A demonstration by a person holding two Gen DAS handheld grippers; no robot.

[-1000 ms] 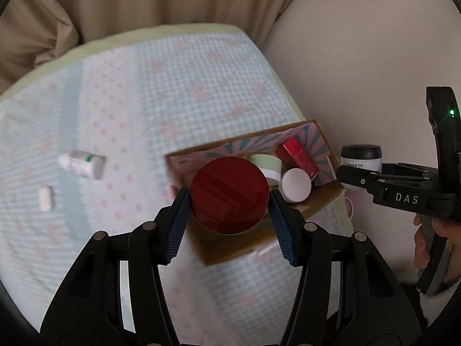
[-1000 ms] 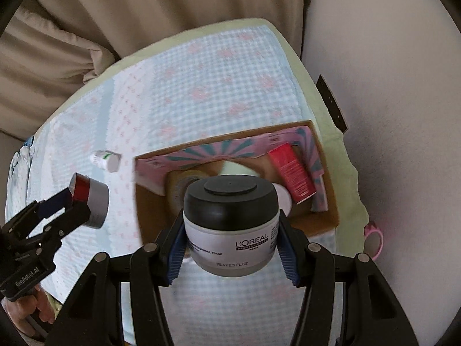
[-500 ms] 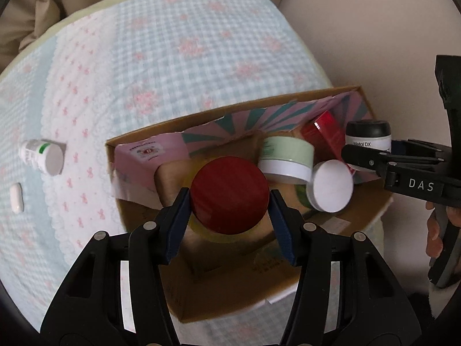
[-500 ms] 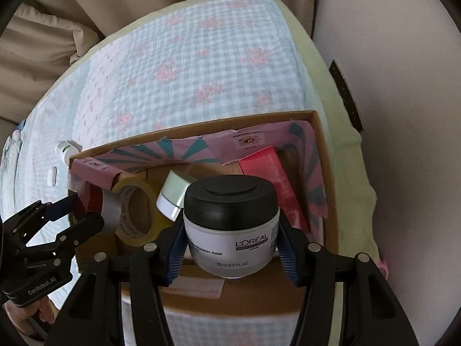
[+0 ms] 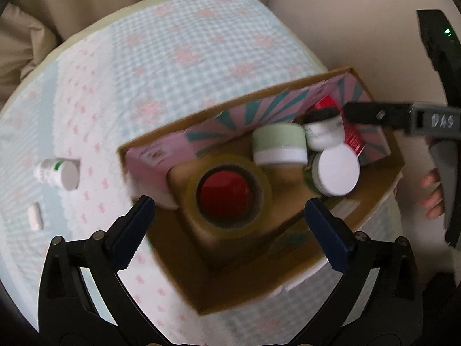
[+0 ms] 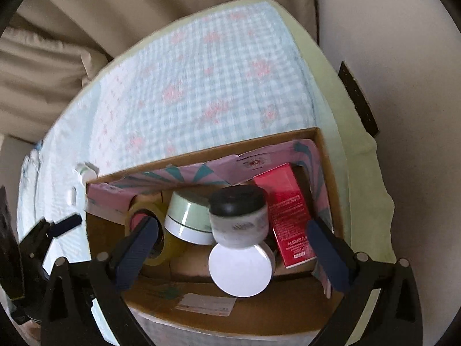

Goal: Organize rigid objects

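A white bottle (image 5: 57, 171) is seen lying on the checked bedspread (image 5: 178, 66), left of the cardboard box (image 5: 230, 282). The left gripper (image 5: 230, 219) is held spread over the red-capped jar (image 5: 223, 193) inside the tape roll (image 5: 201, 219). The right gripper (image 6: 230, 242) is likewise spread, with the black-lidded jar (image 6: 237, 216) resting in the box.

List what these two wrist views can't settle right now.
- Red lid: left view shows only its top through the tape roll; what is under it is hidden. The right gripper's finger covers it in the right view.
- Black-lidded jar: label motion-blurred in both views.
- Small bottle: print too small in the left view; box wall cuts it off in the right.
- Box floor: covered by the items inside it.
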